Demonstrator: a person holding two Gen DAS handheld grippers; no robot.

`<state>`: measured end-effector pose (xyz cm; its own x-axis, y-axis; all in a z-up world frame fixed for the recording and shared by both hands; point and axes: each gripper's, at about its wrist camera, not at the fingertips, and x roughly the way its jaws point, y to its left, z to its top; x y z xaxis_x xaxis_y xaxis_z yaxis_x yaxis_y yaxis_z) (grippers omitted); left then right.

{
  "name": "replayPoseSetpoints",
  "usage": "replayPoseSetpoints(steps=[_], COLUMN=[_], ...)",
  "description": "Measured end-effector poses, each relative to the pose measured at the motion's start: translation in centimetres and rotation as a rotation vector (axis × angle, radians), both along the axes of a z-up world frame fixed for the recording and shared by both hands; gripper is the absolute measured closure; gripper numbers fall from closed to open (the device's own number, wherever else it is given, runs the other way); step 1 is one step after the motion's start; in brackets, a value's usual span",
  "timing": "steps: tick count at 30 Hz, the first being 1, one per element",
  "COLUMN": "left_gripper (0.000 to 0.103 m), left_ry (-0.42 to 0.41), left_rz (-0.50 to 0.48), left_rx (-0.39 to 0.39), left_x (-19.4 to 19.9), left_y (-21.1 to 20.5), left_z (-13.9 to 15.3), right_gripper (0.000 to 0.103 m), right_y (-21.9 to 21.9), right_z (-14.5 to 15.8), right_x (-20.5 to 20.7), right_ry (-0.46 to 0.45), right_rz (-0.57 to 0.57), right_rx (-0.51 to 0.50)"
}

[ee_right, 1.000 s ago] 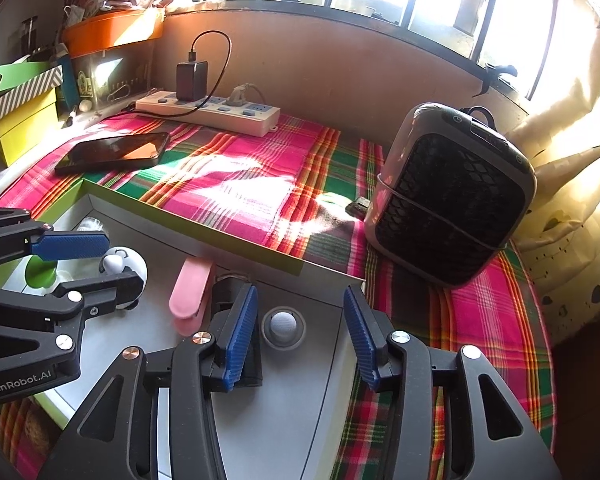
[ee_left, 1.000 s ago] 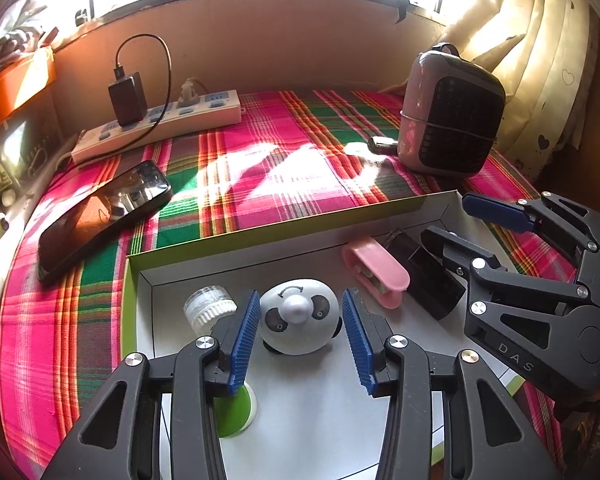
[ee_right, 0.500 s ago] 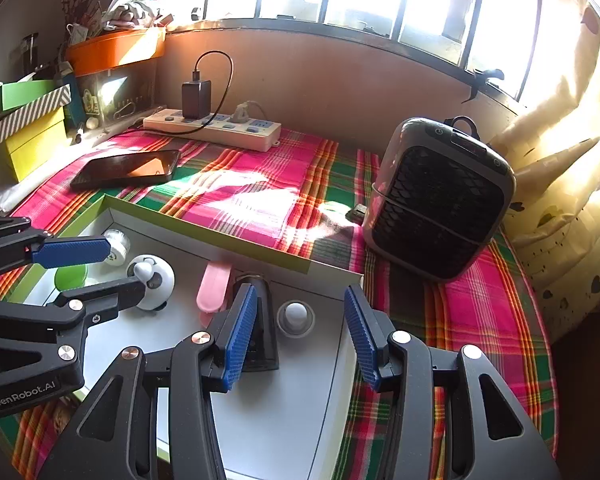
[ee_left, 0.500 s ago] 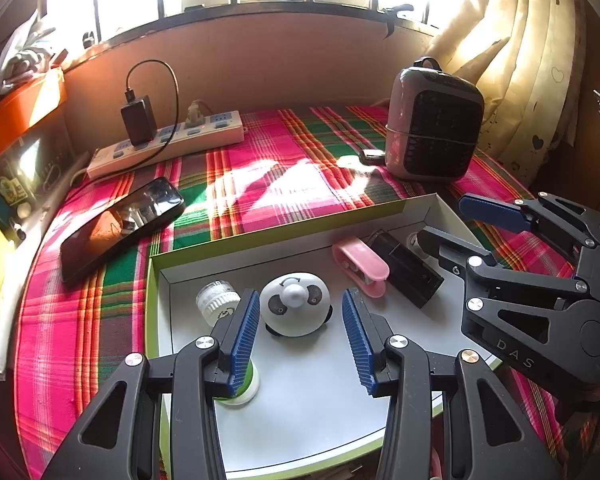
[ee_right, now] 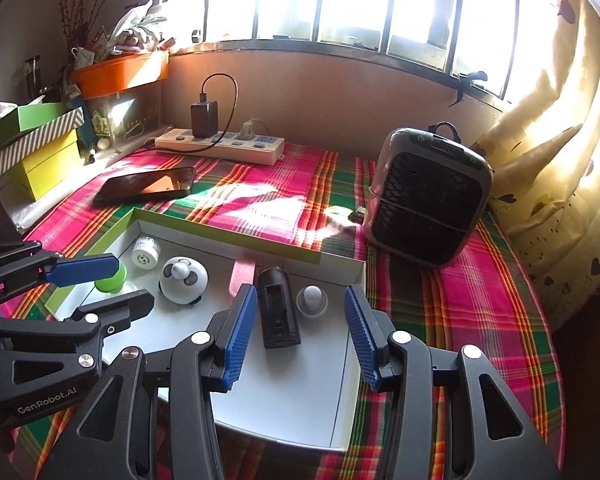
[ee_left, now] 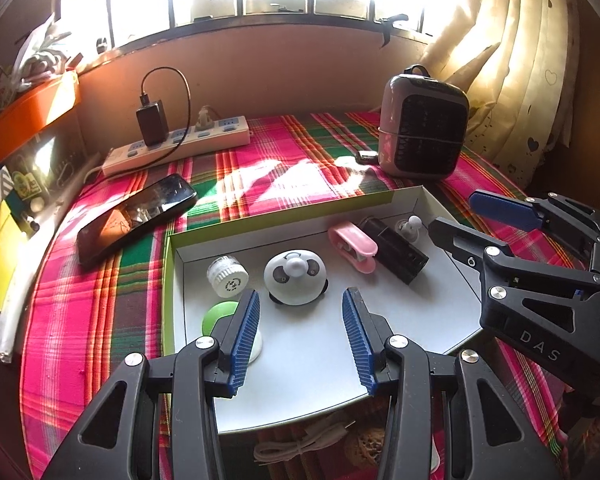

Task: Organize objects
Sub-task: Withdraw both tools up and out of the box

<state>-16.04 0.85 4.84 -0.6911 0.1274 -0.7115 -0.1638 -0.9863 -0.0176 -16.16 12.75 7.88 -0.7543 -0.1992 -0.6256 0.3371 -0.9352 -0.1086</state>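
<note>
both hand-held grippers, left [ee_left: 298, 336] and right [ee_right: 300, 334], apart, empty above tray [ee_left: 380, 364]; choose item, descend straight, centre before closing.

"DAS" on right gripper [ee_left: 452, 216] body; "GenRobot.AI" on left gripper [ee_right: 112, 282] body.

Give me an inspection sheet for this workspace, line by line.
Surface: plaid tablecloth, sunlit.
Job's things: shallow box holds panda gadget, white cap, green-topped piece, pink clip, black case, small white knob.
Clutter: phone, mini heater, stacked boxes.
Grippers: left gripper and right gripper both open, empty.
Cables: power strip with charger; coiled cord under the box edge.
Surroundings: barred window, curtain.
</note>
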Motion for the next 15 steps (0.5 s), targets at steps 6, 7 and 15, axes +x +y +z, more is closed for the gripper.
replayPoseSetpoints(steps=[6, 7, 15], left_gripper=[0.061, 0.061, 0.061], left_ry=[0.013, 0.019, 0.036], left_rz=[0.01, 0.013, 0.031], left_rx=[0.023, 0.021, 0.018], left_x=[1.6, 1.9, 3.9], left_y=[-0.7, -0.8, -1.6], left_z=[0.4, 0.4, 0.6], right_gripper=[0.056, 0.056, 0.056], right_y=[0.1, 0.1, 0.0], right_z=[0.5, 0.5, 0.3], right_x=[1.5, 1.8, 4.0], right_ry=[0.006, 0.004, -0.008], right_rz=[-0.009, -0.01, -0.009], right_rx=[-0.034, -0.038, -0.063])
